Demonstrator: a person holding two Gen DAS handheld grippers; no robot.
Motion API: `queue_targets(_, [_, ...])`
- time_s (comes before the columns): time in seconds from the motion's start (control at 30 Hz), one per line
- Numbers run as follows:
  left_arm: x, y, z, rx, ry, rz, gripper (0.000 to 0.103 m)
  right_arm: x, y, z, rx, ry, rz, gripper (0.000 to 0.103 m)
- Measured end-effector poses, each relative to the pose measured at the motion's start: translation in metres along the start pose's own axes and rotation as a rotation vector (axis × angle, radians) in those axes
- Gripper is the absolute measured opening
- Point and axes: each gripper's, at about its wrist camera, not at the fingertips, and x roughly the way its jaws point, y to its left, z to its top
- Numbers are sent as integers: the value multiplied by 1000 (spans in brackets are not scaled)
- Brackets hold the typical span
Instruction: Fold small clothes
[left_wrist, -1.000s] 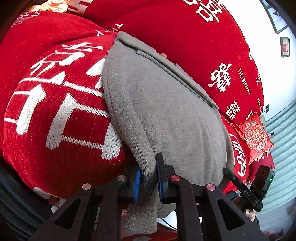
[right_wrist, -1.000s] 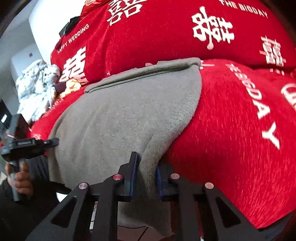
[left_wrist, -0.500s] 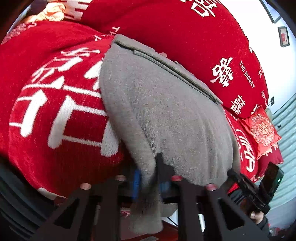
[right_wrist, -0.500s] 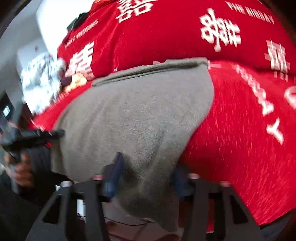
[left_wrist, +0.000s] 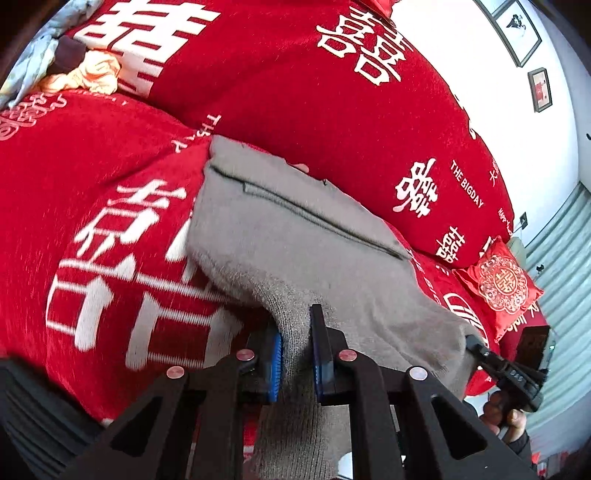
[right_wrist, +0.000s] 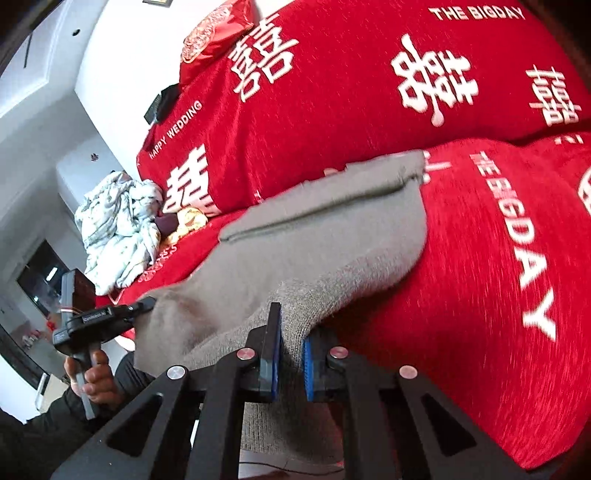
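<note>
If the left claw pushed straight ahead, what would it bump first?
Probably more of the grey knitted garment it already pinches; the left claw points along it, toward the red bedspread beyond.

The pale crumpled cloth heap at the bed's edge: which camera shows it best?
The right wrist view: the pale crumpled cloth heap sits whole beside the red bedspread. The left wrist view catches only a sliver at its top-left corner.
</note>
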Motion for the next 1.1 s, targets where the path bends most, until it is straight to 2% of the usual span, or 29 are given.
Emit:
queue_targets(0.23, [-5, -17, 34, 2, -71, -31, 14, -4, 9, 32, 13, -54, -12, 10])
queue_targets(0.47, [3, -28, 68, 19, -105, -20, 14, 5, 17, 67, 15, -68, -48, 10])
queue_targets(0.73, [19, -22, 90, 2, -85, 26, 14, 22, 14, 93, 32, -62, -95, 10])
queue_targets(1.1, [52, -15, 128, -18, -53, 118, 14, 62, 4, 132, 22, -11, -219, 10])
